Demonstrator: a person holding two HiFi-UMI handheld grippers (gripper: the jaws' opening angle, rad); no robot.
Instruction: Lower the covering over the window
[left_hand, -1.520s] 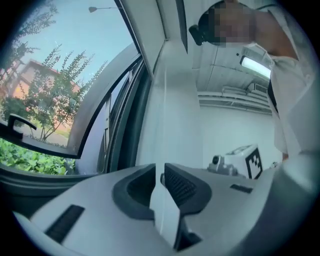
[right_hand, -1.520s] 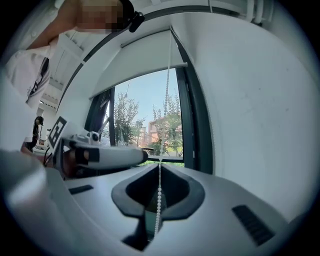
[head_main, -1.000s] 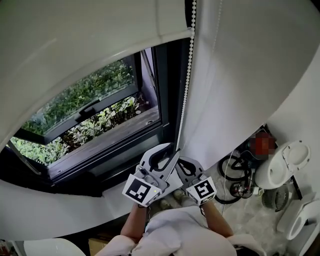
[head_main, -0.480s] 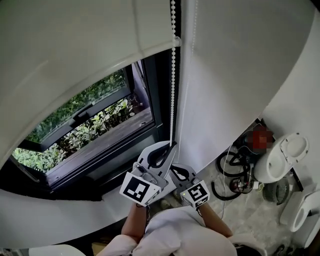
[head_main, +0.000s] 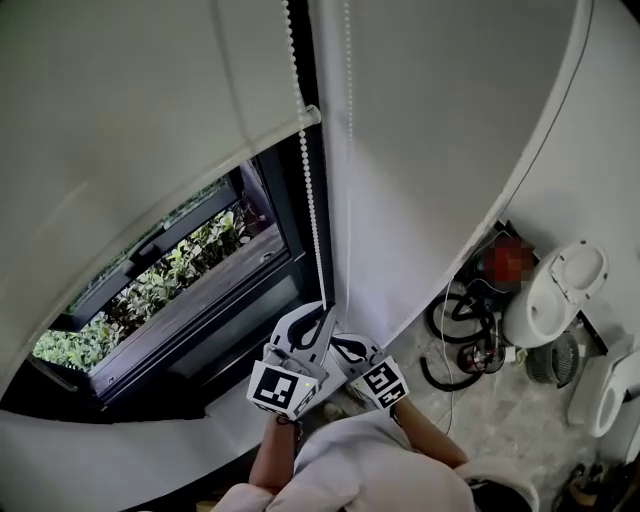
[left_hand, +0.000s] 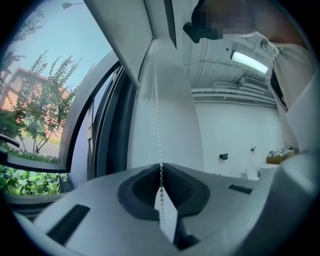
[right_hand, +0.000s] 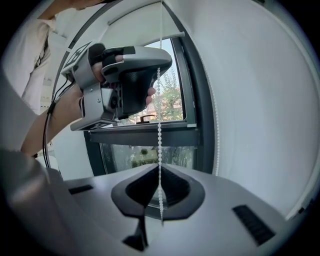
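**Head view.** The blind (head_main: 130, 130) was found partly lowered. Its bottom bar lay across the upper part of the window (head_main: 180, 275), and the glass below was left uncovered. The bead chain (head_main: 308, 190) was seen hanging at the window's right edge, beside the white wall. Its long axis ran near vertical, from above the picture down to the two grippers. The left gripper (head_main: 322, 312) was set on the chain just above the right gripper (head_main: 338, 346), both low in front of the person. A second strand (head_main: 348, 100) was noted just to the right of the first.

**Left gripper view.** The fingers were seen clenched on the chain, which rose straight up from between their tips.

**Right gripper view.** The fingers were likewise clamped on the same strand, lower down. The left gripper was observed directly above, on the chain's line. A short run of beads was seen below the grip.

**Assessment.** The step in hand was judged to be a downward pull on the chain, with the task well short of completion. The pull would best be made straight along the chain's own line, not out from the wall. One grip should be kept clenched while the other is released and reset higher. The same strand should be used throughout.
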